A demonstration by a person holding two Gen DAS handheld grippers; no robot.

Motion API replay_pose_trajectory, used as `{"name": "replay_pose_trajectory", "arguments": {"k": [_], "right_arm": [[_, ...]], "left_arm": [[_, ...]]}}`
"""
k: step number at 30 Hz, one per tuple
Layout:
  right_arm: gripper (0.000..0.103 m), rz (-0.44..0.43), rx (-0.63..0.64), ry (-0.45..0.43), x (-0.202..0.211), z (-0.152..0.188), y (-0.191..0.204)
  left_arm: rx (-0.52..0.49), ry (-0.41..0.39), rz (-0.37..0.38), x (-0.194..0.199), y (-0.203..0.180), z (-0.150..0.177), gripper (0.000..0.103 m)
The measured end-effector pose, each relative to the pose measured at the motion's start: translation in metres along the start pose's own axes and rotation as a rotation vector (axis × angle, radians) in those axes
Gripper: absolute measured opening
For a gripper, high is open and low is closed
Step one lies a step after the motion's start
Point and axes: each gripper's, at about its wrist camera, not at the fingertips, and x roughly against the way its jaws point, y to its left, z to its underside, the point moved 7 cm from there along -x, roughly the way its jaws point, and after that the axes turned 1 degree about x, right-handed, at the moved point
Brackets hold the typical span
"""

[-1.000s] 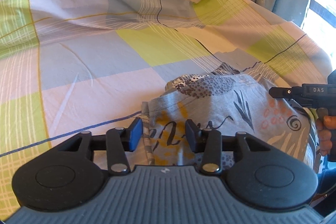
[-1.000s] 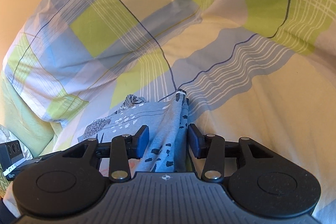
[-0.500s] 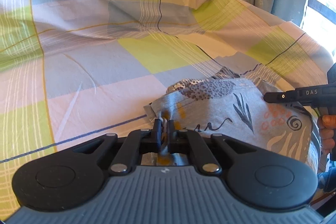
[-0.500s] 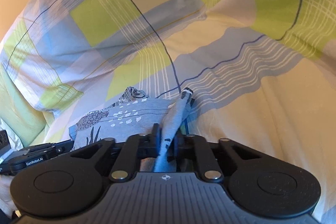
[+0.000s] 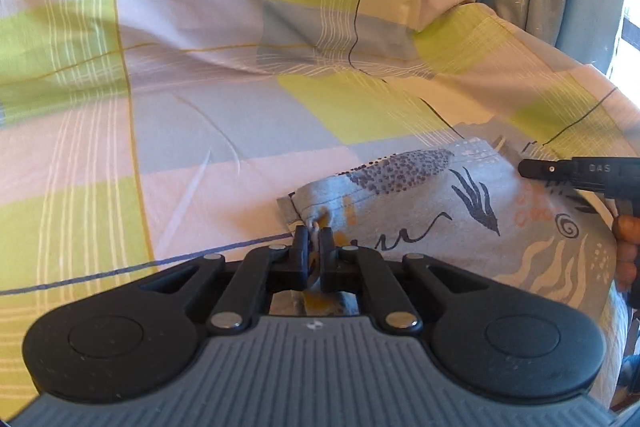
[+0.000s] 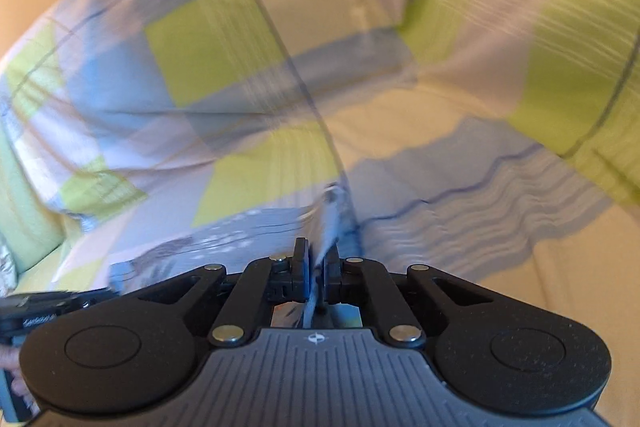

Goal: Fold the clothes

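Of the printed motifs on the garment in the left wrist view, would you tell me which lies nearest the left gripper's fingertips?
The orange-yellow patch, right by the left gripper pinching the garment. The dotted leaf, dark seaweed sprig and spiral lie farther off.

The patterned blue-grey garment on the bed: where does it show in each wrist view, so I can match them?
Left wrist: the patterned blue-grey garment fills lower centre to right; the left gripper pinches its near-left edge.
Right wrist: it lies blurred lower left of centre, a fold rising into the right gripper.
Shared landmark: the green, blue and cream checked bedsheet.
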Motion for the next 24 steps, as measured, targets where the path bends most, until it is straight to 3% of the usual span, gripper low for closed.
{"name": "replay_pose_trajectory", "arguments": {"k": [5,9,11,13,16,20,24], "right_arm": [[0.013,0.078,-0.038,-0.099,0.032,-0.016,-0.021],[0.014,0.014,-0.01,-0.118,0.058,-0.017,-0.009],[0.017,-0.063,0.032,-0.087,0.065,-0.013,0.01],[0.019,-0.144,0.079,-0.027,0.07,-0.001,0.031],[0.021,-0.217,0.109,0.126,0.068,0.027,0.051],[0.021,-0.085,0.175,0.136,0.08,0.04,0.035],[0.026,0.102,0.16,0.1,0.096,0.037,-0.005]], "left_arm": [[0.04,-0.029,-0.051,0.01,0.014,-0.005,0.004],[0.048,-0.078,-0.069,0.026,0.016,-0.013,0.002],[0.051,-0.107,-0.057,0.036,0.013,-0.017,0.002],[0.017,-0.098,0.007,0.038,-0.004,-0.016,0.002],[-0.061,-0.048,0.104,0.037,-0.037,-0.007,0.002],[-0.182,0.043,0.134,0.036,-0.068,0.011,0.003],[-0.344,0.121,0.003,0.034,-0.073,0.032,0.005]]}}
